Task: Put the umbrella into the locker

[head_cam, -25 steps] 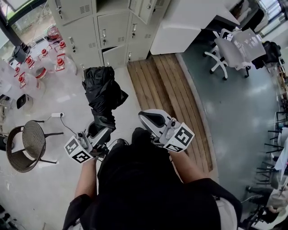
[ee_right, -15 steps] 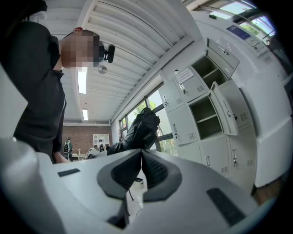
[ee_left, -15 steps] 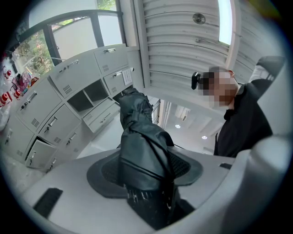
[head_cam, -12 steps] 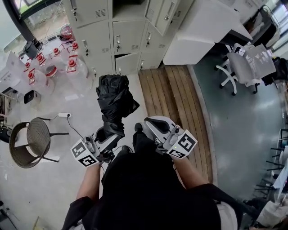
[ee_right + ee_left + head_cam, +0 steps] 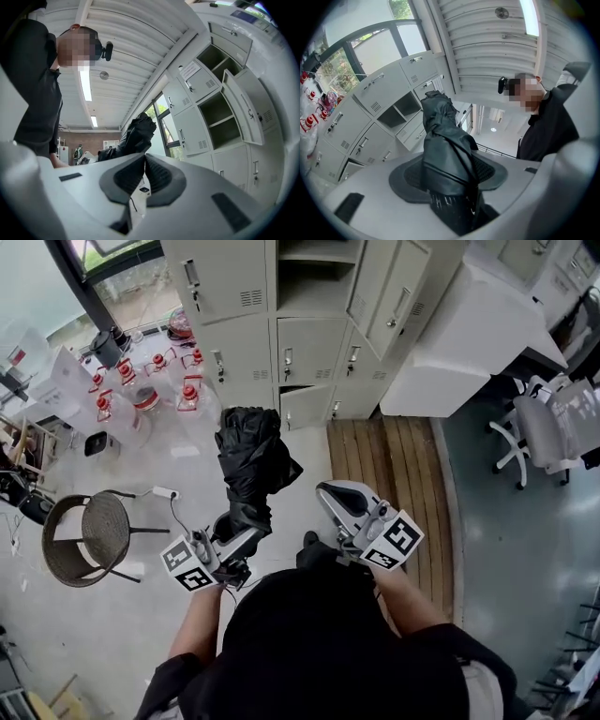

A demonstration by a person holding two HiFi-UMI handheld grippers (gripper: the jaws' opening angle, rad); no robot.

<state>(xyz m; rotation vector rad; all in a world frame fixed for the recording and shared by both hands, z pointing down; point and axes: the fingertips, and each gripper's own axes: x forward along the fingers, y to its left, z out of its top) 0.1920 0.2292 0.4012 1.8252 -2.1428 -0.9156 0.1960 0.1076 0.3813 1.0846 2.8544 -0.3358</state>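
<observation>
The left gripper [image 5: 234,540] is clamped on the lower end of the folded black umbrella [image 5: 251,460], whose long axis runs up the frame toward the lockers [image 5: 225,282]. The open compartment [image 5: 314,292] lies beyond the umbrella's far end, at the upper middle, with its door [image 5: 392,296] swung right and nothing visible inside. The right gripper [image 5: 332,497], at the umbrella's lower right, has its jaws together on nothing.

In the head view, the lockers [image 5: 281,343] fill the top centre. Bottles [image 5: 150,395] stand at the upper left, just beside them. A chair [image 5: 89,535] sits at mid-left. The umbrella [image 5: 253,460] is at centre, below the lockers, its lower end in the left gripper [image 5: 246,527]. The right gripper [image 5: 336,497] is to its right. Planks [image 5: 398,474] lie right of centre, below a desk [image 5: 459,343].
</observation>
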